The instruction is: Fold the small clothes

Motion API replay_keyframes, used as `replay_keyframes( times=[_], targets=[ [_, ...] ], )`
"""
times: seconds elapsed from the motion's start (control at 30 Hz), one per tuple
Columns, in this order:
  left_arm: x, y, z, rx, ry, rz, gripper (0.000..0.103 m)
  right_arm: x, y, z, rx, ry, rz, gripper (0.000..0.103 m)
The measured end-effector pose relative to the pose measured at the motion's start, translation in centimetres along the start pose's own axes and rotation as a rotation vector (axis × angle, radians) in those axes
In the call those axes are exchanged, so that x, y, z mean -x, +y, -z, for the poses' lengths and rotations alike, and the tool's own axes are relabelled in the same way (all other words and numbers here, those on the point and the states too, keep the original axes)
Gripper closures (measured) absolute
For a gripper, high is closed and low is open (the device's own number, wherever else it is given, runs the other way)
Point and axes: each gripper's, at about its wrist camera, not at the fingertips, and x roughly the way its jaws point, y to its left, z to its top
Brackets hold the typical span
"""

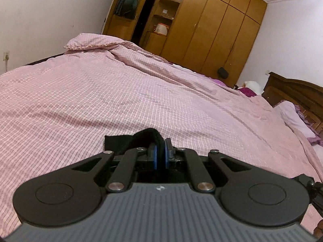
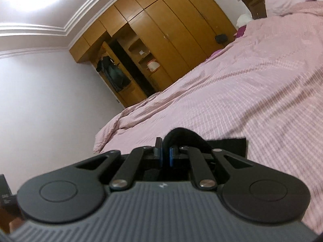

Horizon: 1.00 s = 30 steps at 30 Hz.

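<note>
A: Above the pink checked bedcover (image 1: 141, 92), left gripper (image 1: 160, 151) and right gripper (image 2: 166, 153) each clench an edge of the black garment (image 1: 129, 141).

B: Risk: thin pinch may slip; uneven lift would skew the fold line

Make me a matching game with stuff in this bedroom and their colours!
Things:
1. bed cover
2. wardrobe
3. small garment pinched in the left gripper
4. gripper pads

Colours:
A. black
B. blue
C. pink checked
D. brown wood

Pairs: 1-C, 2-D, 3-A, 4-B
</note>
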Motion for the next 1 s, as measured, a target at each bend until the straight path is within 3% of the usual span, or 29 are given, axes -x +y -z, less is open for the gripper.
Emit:
replay_keyframes(
  times=[0.2, 0.63, 0.73, 0.9, 0.97, 1.0],
  targets=[
    [-5.5, 0.2, -0.5, -0.001, 0.013, -0.041, 0.095, -4.7, -0.6, -0.8, 0.052, -0.007, 0.049, 0.095],
    [-17.0, 3.4, 4.0, -0.086, 0.185, -0.147, 0.095, -13.3, -5.8, 3.7, 0.075, 0.173, 0.205, 0.092],
    [-17.8, 3.7, 4.7, -0.106, 0.196, -0.151, 0.095, -14.5, -7.0, 4.5, 0.052, 0.256, 0.213, 0.093],
    [-16.6, 3.2, 4.1, -0.142, 0.205, -0.122, 0.094, -13.7, -6.9, 4.1, 0.041, 0.27, 0.203, 0.092],
    [-15.3, 3.4, 3.3, -0.14, 0.208, -0.08, 0.093, -13.0, -6.5, 3.6, 0.056, 0.281, 0.205, 0.087],
    [-14.6, 3.4, 3.0, -0.14, 0.211, -0.064, 0.093, -12.4, -6.3, 3.4, 0.064, 0.281, 0.206, 0.078]
  ],
)
